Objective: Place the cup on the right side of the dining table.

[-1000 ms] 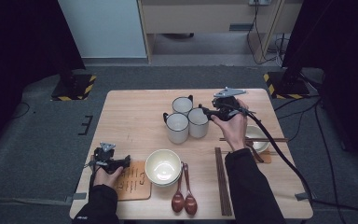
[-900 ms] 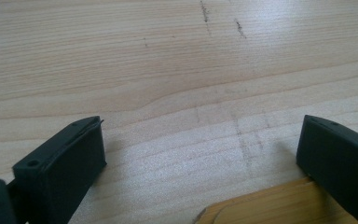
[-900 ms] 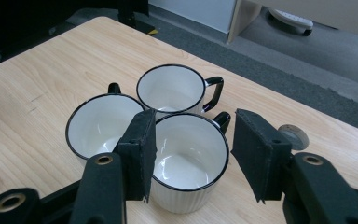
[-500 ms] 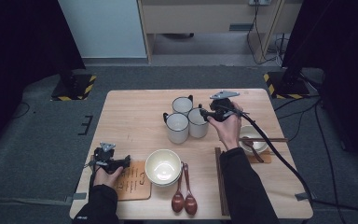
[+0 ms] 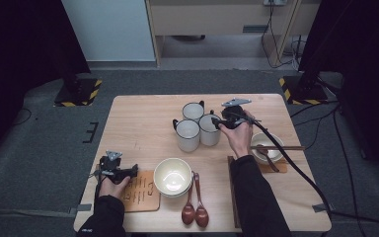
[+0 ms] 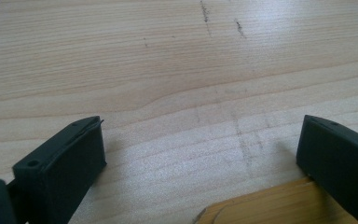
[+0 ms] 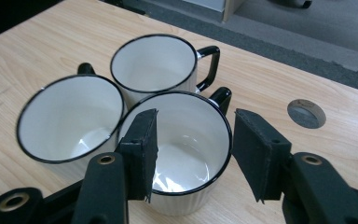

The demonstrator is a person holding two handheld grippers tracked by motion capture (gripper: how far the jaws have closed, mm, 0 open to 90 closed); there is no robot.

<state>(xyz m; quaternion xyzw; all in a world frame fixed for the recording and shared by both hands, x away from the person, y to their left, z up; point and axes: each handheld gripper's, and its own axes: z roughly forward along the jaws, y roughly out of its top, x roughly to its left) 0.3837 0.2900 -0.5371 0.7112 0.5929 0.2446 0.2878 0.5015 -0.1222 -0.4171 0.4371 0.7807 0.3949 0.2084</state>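
At the cluster of three white mugs mid-worktop (image 5: 138,118), my right tool (image 7: 193,144) now lower than before, spread astride the nearest mug (image 7: 186,154) rim, one pad inside, my left tool (image 6: 200,154) unmoved, spread over bare wood.

Three white enamel mugs with thin black rims and black handles stand upright and empty on my wooden table (image 5: 138,118), packed together so their sides touch. The nearest mug (image 7: 182,140) sits under my right gripper (image 7: 193,149), whose one black jaw hangs inside its mouth and the other outside its rim, not pressing. The second mug (image 7: 70,116) and third mug (image 7: 154,63) stand just beyond it.
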